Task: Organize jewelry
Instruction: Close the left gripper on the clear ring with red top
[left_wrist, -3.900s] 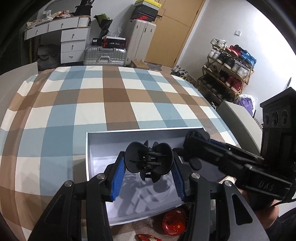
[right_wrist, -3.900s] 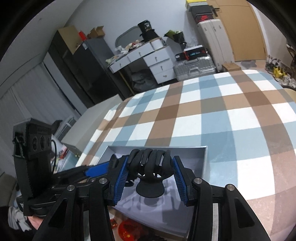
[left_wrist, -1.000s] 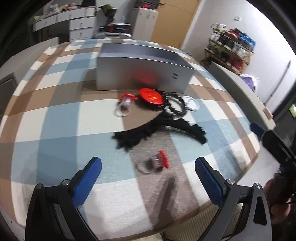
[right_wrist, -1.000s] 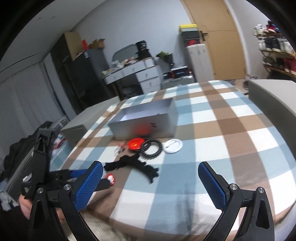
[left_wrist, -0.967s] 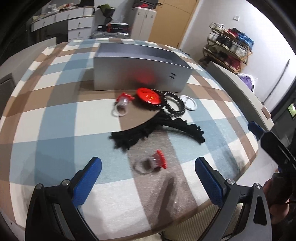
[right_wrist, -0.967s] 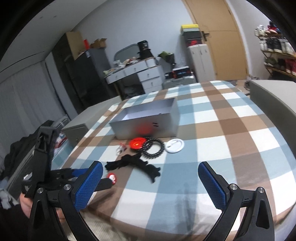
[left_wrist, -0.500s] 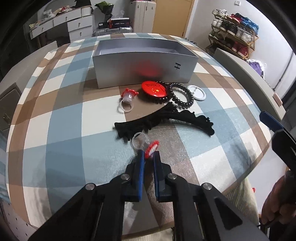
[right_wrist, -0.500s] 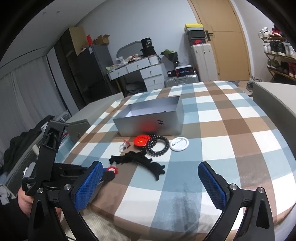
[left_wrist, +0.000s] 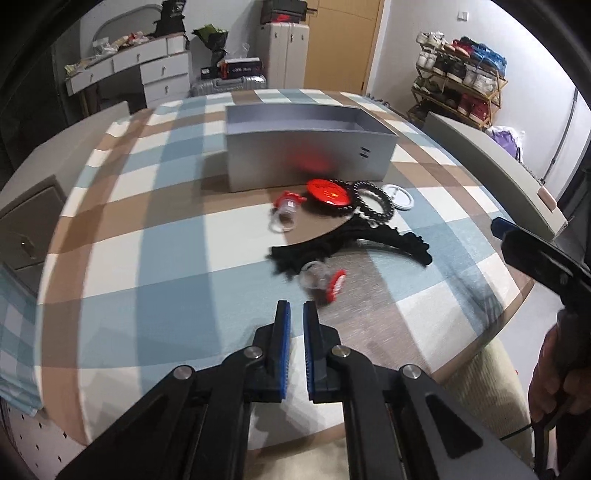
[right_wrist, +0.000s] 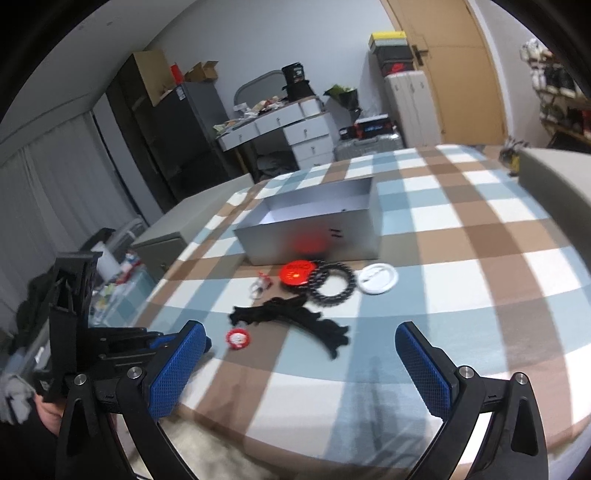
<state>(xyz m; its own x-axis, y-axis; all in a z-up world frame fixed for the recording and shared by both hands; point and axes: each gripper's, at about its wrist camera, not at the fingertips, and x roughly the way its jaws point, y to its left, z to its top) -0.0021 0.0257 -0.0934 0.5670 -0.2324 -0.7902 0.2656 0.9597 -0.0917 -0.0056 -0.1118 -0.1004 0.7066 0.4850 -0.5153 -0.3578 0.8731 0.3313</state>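
On the checked tablecloth (left_wrist: 155, 236), the left gripper (left_wrist: 295, 314) hovers with its blue pads nearly together and nothing between them; the near red-topped ring (left_wrist: 325, 280) lies loose just ahead of the tips, touching the end of the black hair clip (left_wrist: 351, 240). Half a second ago the ring sat right at the closed pads, so this grab seems to have missed. The step in hand looks like picking up that ring; next, the pads must part, straddle it and close. Beyond lie a 2nd ring (left_wrist: 284, 210), a red badge (left_wrist: 328, 192), a black beaded bracelet (left_wrist: 373, 201) and a white disc (left_wrist: 399, 192), all outside the silver box (left_wrist: 306, 162). The right gripper (right_wrist: 299, 354) waits with its pads wide apart, as 1 second ago.
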